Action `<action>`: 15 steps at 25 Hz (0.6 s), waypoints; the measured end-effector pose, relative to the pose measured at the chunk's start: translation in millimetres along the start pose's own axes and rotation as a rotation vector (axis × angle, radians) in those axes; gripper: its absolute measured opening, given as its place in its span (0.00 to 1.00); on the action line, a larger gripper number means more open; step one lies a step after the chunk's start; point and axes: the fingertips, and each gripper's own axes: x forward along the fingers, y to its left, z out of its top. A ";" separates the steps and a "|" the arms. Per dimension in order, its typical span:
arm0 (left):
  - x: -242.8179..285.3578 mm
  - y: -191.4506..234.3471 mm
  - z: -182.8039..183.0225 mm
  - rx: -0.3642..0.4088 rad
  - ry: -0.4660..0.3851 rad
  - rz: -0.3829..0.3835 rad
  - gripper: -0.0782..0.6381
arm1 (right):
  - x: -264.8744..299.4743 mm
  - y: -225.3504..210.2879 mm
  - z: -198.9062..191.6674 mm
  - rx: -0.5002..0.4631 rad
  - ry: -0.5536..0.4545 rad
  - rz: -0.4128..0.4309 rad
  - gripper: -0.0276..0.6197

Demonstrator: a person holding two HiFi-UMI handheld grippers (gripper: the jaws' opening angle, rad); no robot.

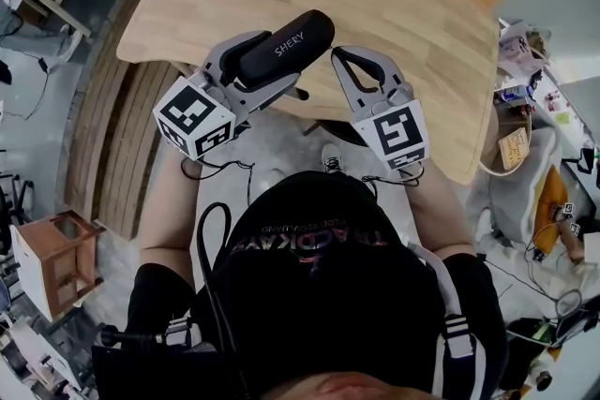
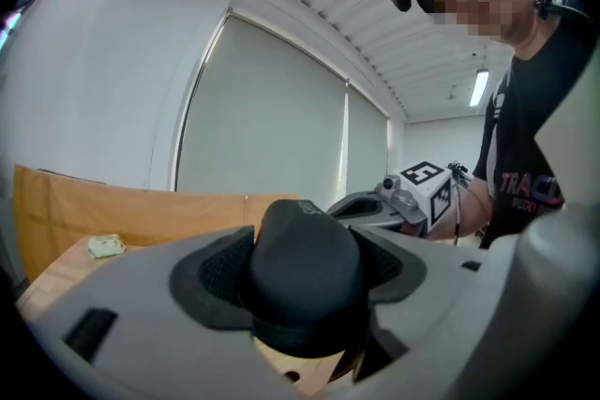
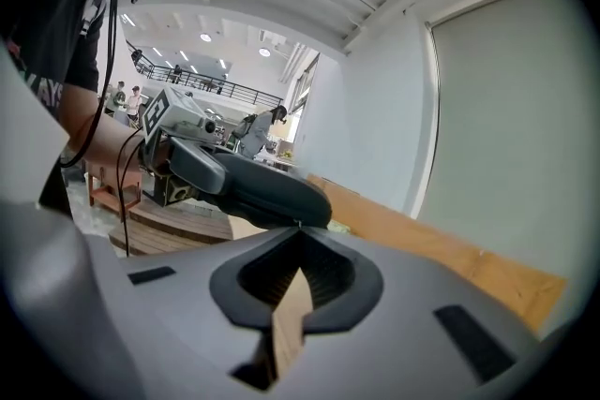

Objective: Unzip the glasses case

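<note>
Jaws: left gripper (image 1: 251, 66) clamping glasses case (image 1: 292, 40), right gripper (image 1: 337, 54) shut at its end

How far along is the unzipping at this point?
Done: the case is held above the table, clamped in the left gripper. In hand: the right gripper is shut with its tips against the case's end, probably pinching the zip pull, though the pull is too small to confirm. Left: the case looks closed with no gap showing, so the zip is not yet drawn round.
</note>
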 end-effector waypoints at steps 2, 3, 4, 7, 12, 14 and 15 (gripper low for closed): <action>-1.6 -6.0 1.6 0.013 -0.008 -0.034 0.56 | -4.9 -7.0 -0.9 -0.001 0.008 -0.007 0.07; -2.2 -8.7 2.3 0.017 -0.013 -0.051 0.56 | -7.0 -9.4 -1.1 -0.004 0.011 -0.008 0.07; -2.6 -11.3 2.9 0.021 -0.017 -0.066 0.56 | -9.0 -11.1 -1.2 -0.010 0.014 -0.008 0.07; -5.6 -20.2 5.1 0.036 -0.033 -0.114 0.56 | -16.0 -11.8 -1.1 -0.025 0.022 -0.002 0.07; -15.7 -35.5 8.8 0.042 -0.048 -0.209 0.55 | -25.8 -9.0 3.5 -0.044 0.028 0.045 0.07; -18.6 -39.5 9.4 0.037 -0.043 -0.241 0.55 | -26.6 -7.9 5.4 -0.056 0.025 0.094 0.07; -20.1 -42.1 9.1 0.036 -0.039 -0.256 0.55 | -27.7 -6.4 5.3 -0.047 0.027 0.123 0.07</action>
